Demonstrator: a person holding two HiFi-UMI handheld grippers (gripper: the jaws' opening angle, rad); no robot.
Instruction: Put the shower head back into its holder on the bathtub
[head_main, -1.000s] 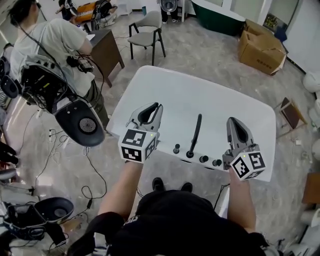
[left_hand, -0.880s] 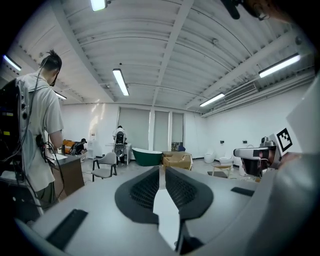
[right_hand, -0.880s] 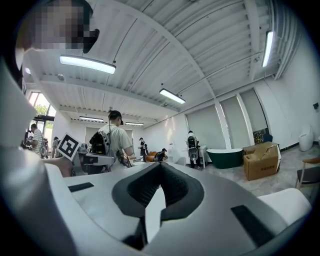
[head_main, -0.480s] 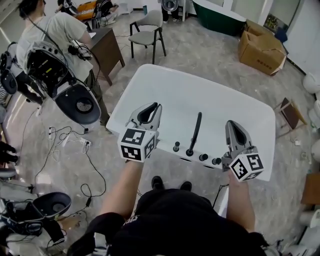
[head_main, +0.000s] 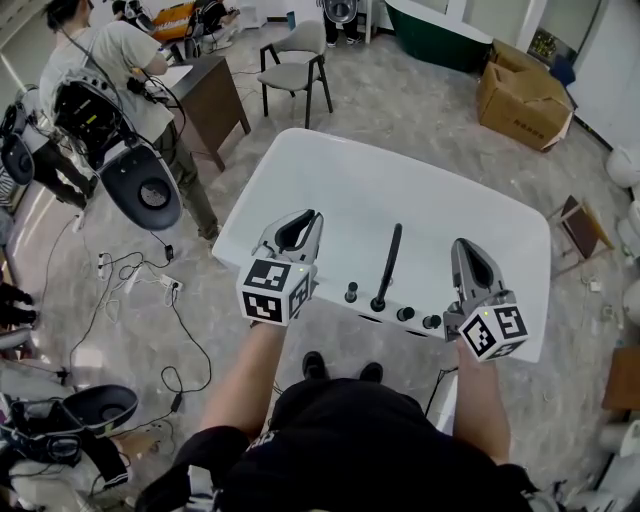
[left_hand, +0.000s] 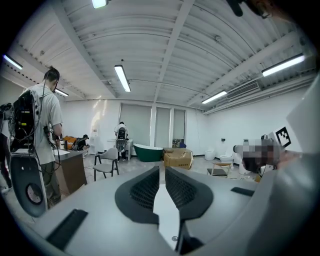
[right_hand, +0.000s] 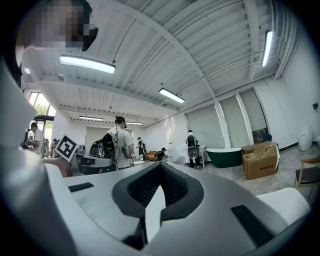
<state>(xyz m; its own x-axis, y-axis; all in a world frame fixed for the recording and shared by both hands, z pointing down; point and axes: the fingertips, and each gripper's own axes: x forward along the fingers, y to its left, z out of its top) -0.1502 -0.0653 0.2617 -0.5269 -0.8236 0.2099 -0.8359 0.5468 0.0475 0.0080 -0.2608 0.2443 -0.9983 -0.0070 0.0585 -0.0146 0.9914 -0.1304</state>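
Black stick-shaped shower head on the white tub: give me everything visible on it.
The slim black stick-shaped shower head is dark and plain; its material cannot be told. Its near end meets a round black base in the row of black knobs on the near rim of the white bathtub, and its far end points away over the tub. From above it is unclear whether it is fully seated. No hose shows. The left gripper and right gripper, both shut and empty, flank it without touching.

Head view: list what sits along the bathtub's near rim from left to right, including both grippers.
left gripper → first black knob → shower head → second black knob → third black knob → right gripper
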